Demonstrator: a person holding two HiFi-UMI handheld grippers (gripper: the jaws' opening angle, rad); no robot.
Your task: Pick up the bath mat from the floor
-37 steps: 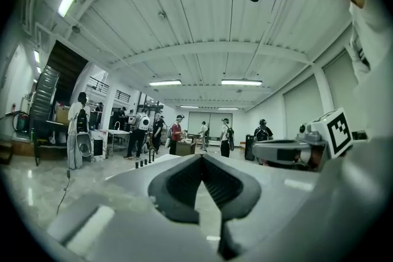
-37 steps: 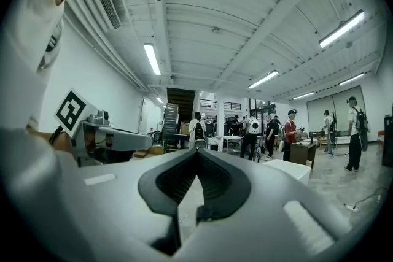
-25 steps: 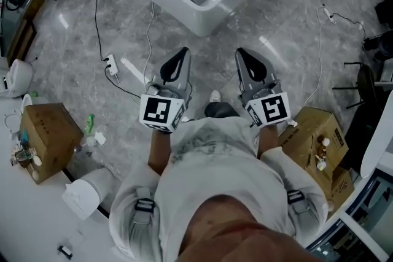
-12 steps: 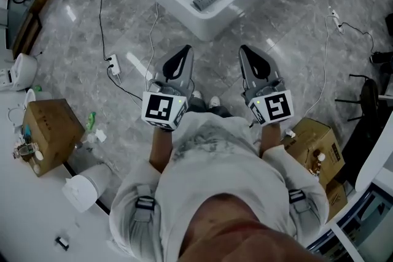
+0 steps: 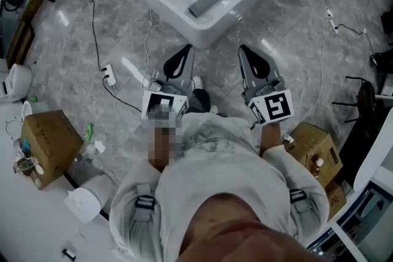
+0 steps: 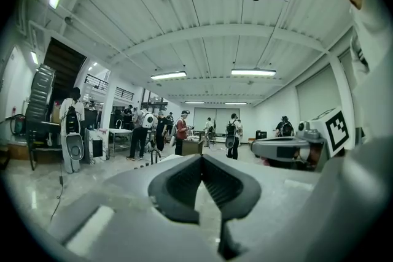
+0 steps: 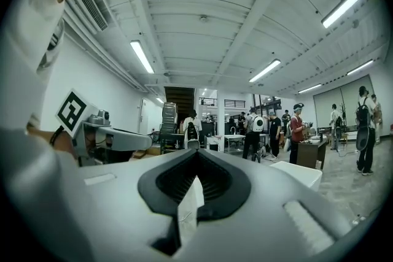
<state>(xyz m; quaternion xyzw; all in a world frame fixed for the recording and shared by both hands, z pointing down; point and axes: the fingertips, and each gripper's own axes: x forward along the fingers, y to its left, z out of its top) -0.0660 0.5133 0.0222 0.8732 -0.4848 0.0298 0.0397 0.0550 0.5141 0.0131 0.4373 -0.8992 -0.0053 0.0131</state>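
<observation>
Standing ahead — a white tub (image 5: 178, 18), cables (image 5: 93, 21) beside; left tool (image 5: 185, 49), right tool (image 5: 243, 49) closed, empty.

So the left claw (image 5: 183, 51) and right claw (image 5: 245, 50) are held side by side over the grey marble floor (image 5: 73, 40), near a white rectangular tub (image 5: 175, 16) with a small grey ribbed pad (image 5: 206, 2) laid inside.

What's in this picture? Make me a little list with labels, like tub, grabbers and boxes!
Floor: grey marble
Bathtub: white, ahead of the person
Inside tub: grey ribbed pad
Left hand-held gripper: shut, empty
Right hand-held gripper: shut, empty
Cardboard boxes: one on each side of the person
</observation>
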